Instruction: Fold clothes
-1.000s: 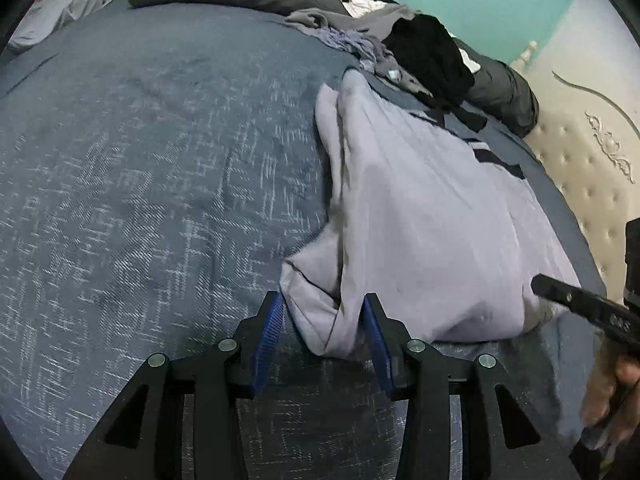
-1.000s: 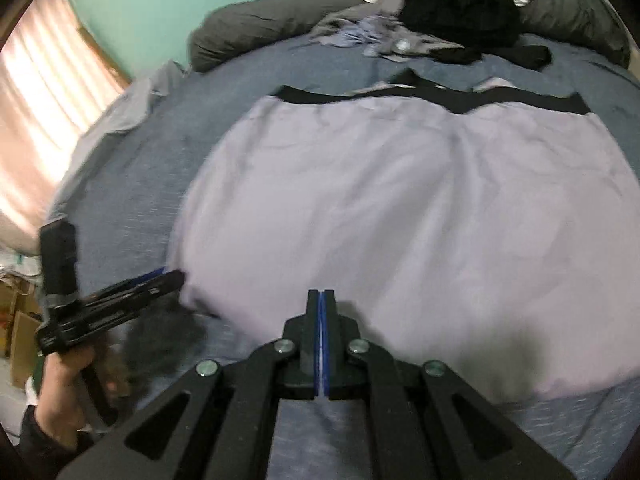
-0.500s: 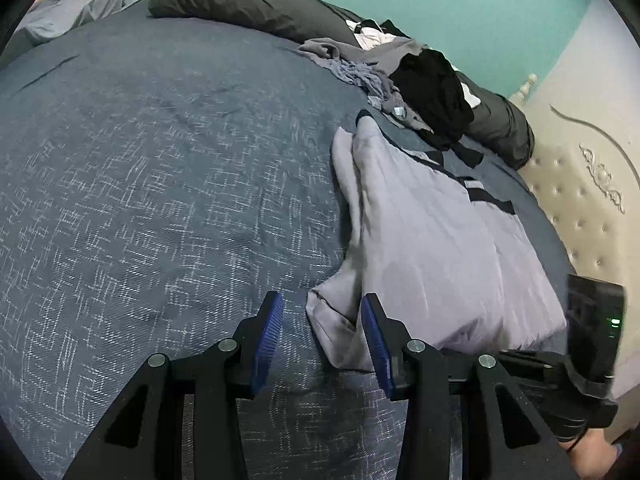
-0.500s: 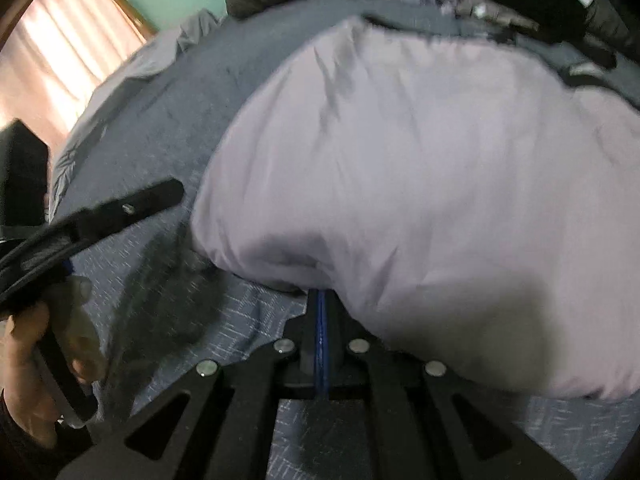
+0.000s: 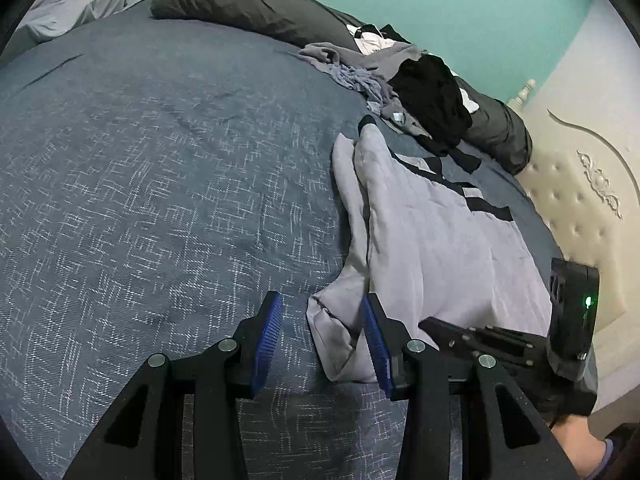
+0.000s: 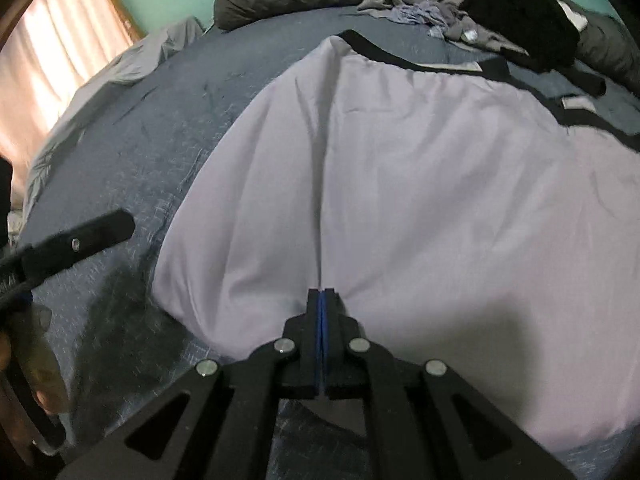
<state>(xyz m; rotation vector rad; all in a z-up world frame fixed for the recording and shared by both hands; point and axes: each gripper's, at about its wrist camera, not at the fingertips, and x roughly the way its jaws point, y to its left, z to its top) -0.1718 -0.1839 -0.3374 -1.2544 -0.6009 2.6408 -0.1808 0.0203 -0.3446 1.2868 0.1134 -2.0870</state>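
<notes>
Left gripper [image 5: 320,336]: fingers spread apart, empty, straddling the near corner of the pale lilac garment with black trim [image 5: 432,248]. Right gripper [image 6: 321,312]: fingers pressed together, apparently pinching the garment's near hem. Garment lies flat on the dark blue woven bedspread [image 5: 160,200]. Beyond it, a heap of grey and black clothes [image 5: 404,88].

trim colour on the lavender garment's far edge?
Black band along the lavender garment, clearest in the right wrist view.

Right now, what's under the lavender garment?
The lavender garment lies on the blue-grey bedspread, which shows all around it. Anything beneath the cloth is hidden. Right gripper pinches its near edge.
</notes>
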